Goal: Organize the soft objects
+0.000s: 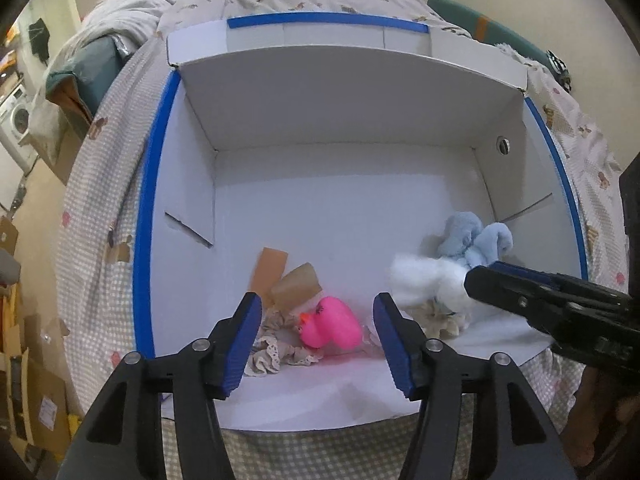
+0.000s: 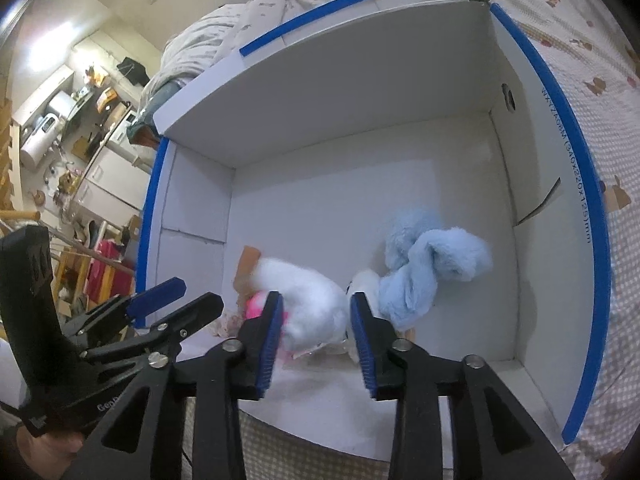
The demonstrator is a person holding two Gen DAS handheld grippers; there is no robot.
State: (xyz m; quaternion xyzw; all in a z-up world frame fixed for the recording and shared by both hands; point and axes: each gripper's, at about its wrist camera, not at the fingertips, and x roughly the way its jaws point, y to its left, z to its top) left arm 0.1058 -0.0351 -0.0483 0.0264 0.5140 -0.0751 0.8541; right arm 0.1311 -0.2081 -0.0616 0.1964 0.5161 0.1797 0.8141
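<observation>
A white cardboard box (image 1: 320,120) with blue taped edges lies open on a bed. Inside near the front lie a pink rubber duck (image 1: 330,322), a beige lace cloth (image 1: 272,350), a blurred white fluffy toy (image 1: 432,284) and a light blue plush (image 1: 474,240). My left gripper (image 1: 318,320) is open above the box's front edge, with the duck between its fingers in view. My right gripper (image 2: 316,320) is open over the white fluffy toy (image 2: 312,300), with the blue plush (image 2: 424,264) just beyond. The right gripper also shows in the left wrist view (image 1: 492,276).
Brown cardboard pieces (image 1: 288,276) lie in the box behind the duck. The bed has a checked sheet (image 1: 100,200) and a rumpled duvet (image 1: 132,12) behind the box. A cluttered room with a washing machine (image 1: 16,124) lies to the left.
</observation>
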